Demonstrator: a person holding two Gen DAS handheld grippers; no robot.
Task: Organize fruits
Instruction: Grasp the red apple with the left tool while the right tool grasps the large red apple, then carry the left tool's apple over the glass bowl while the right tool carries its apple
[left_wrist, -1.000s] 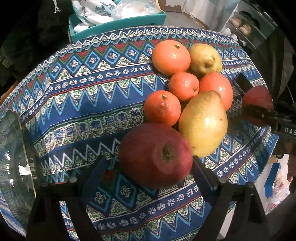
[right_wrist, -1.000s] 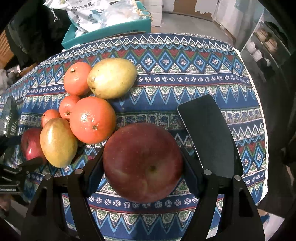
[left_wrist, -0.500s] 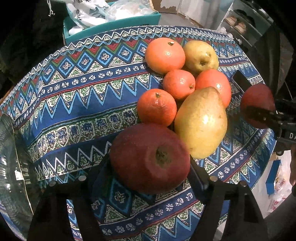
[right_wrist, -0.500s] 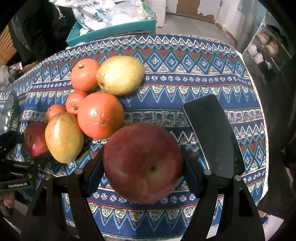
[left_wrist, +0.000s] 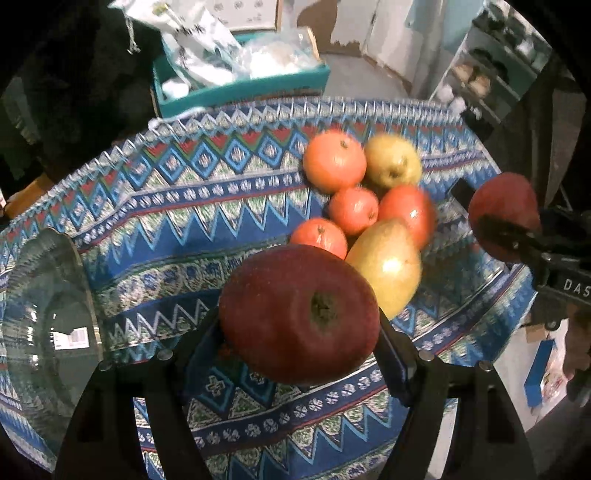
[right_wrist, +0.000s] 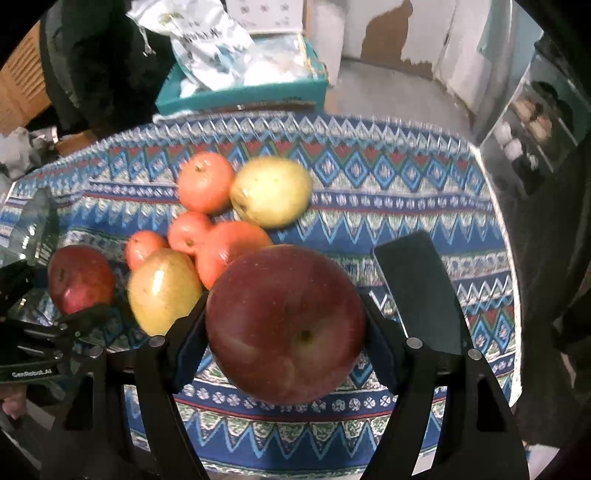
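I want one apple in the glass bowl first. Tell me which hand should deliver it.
Left, probably. The left gripper grips a red apple with the glass bowl right beside it; the right gripper, holding the other apple, sits beyond the fruit pile.

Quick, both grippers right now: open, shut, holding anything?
Left gripper: shut on a red apple, clear of the patterned cloth.
Right gripper: shut on another red apple, also clear of the cloth.

A table under a blue zigzag-patterned cloth (right_wrist: 369, 206) bears four clustered oranges (right_wrist: 205, 182), two yellow-green pears (right_wrist: 271, 190), a black flat slab (right_wrist: 417, 288) and a clear glass bowl (left_wrist: 40, 295)
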